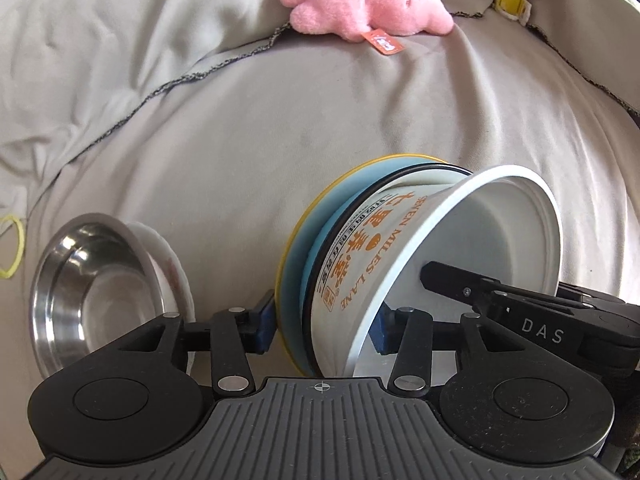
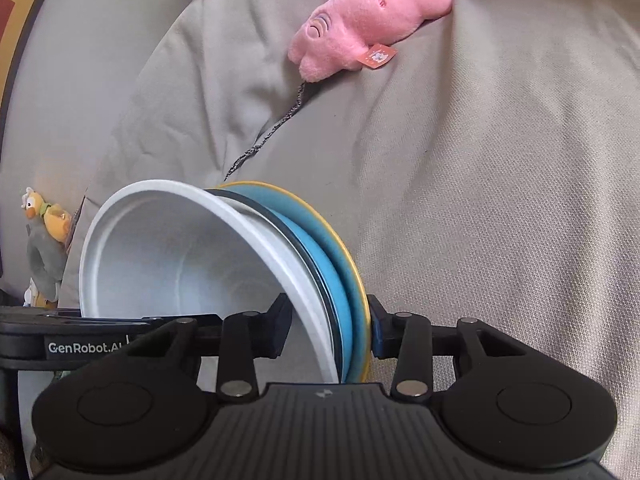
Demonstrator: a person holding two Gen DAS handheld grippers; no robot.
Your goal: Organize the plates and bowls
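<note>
A stack of dishes is held on edge above the grey bedding: a white paper bowl [image 1: 400,248] with orange lettering, nested in a black-rimmed bowl, a blue plate [image 1: 294,264] and a yellow-rimmed plate. My left gripper [image 1: 324,320] is shut on the stack, one finger behind the yellow plate, one inside the white bowl. My right gripper [image 2: 332,330] is shut on the same stack from the other side; the white bowl [image 2: 192,260] and blue plate [image 2: 340,280] show there. A steel bowl [image 1: 92,292] leans on a white dish at the left.
A pink plush toy [image 1: 368,0] [image 2: 360,24] lies on the grey bedding [image 1: 240,120] farther back. A yellow loop [image 1: 12,248] lies at the far left. A duck plush [image 2: 44,240] sits at the left of the right wrist view.
</note>
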